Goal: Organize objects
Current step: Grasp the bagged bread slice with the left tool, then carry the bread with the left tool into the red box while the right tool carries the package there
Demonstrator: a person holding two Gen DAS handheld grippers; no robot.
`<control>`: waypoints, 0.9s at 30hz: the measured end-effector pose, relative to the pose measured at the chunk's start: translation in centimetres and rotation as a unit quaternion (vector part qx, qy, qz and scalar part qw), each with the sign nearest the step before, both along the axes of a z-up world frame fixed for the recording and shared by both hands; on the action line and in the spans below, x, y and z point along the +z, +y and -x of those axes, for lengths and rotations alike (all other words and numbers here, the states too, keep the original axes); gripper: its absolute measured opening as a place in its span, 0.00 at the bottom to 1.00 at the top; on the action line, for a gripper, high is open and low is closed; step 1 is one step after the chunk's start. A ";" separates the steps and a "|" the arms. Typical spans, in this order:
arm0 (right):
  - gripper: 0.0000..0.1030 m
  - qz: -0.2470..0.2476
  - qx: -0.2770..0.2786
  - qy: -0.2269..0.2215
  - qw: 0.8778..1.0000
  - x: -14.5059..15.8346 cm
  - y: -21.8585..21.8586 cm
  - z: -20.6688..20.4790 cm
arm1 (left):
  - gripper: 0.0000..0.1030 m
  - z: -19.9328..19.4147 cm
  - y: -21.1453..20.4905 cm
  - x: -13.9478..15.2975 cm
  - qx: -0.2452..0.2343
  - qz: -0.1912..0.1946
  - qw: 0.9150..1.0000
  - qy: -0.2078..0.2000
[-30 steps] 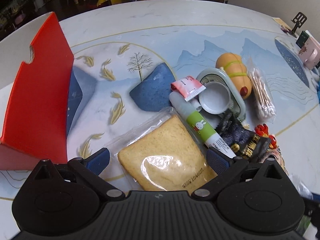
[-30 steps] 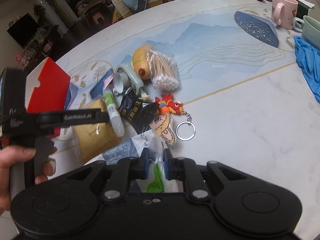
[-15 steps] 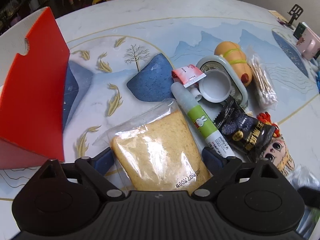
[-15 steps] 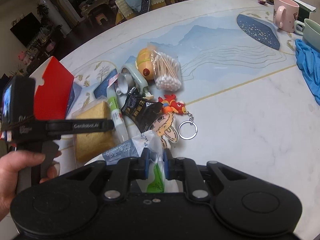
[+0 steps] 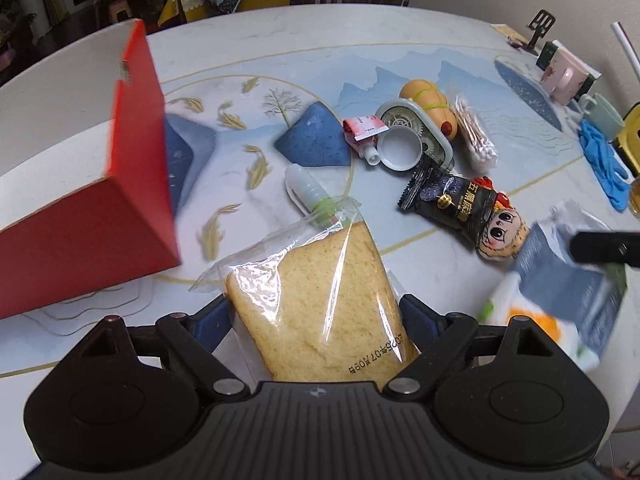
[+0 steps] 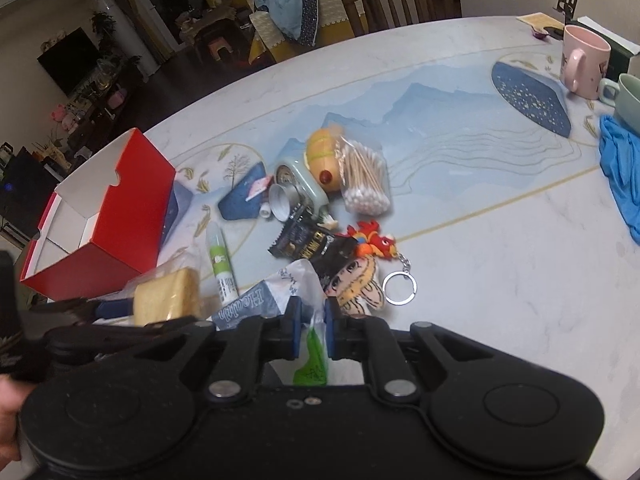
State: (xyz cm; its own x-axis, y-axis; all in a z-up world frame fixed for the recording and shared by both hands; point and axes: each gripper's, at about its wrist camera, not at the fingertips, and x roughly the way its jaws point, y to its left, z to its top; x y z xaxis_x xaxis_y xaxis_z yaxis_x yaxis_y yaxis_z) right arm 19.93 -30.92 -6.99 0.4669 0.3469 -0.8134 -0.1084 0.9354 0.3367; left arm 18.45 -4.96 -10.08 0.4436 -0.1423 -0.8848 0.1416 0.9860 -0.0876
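The left tongs (image 5: 316,320) grip a bagged slice of bread (image 5: 320,300) by its sides, their jaws having just closed onto it; the slice appears lifted off the tabletop (image 5: 400,24), its loose bag end covering part of a green-labelled tube (image 5: 308,192). The right tongs (image 6: 311,330) are clamped tight on a white and blue plastic packet (image 6: 264,300) (blurred in the left view, its lower half hidden behind the tongs). Just left of the bread stands an open red box (image 6: 120,216), white inside; what shows of its interior holds nothing, and the rest is cut off by its walls.
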 end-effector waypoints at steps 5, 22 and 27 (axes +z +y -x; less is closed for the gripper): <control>0.11 -0.008 0.008 -0.006 1.000 1.2 1.3 -0.3 | 0.87 1.7 1.9 2.2 -0.008 0.021 1.000 -0.011; 0.11 -0.029 0.085 -0.076 0.993 8.4 13.4 -4.4 | 0.87 2.8 13.9 10.7 0.006 -0.017 0.997 -0.076; 0.11 -0.018 0.107 -0.090 0.990 9.2 18.4 -5.8 | 0.87 1.6 17.9 11.5 0.024 -0.042 0.995 -0.086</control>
State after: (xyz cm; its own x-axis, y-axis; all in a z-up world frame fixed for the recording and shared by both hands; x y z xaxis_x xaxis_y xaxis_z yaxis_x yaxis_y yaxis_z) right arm 25.77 -12.52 2.20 0.5150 0.4815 -0.7092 -0.3646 0.8718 0.3271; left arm 16.89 12.90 1.42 0.5935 -0.0459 -0.8035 0.1001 0.9948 0.0171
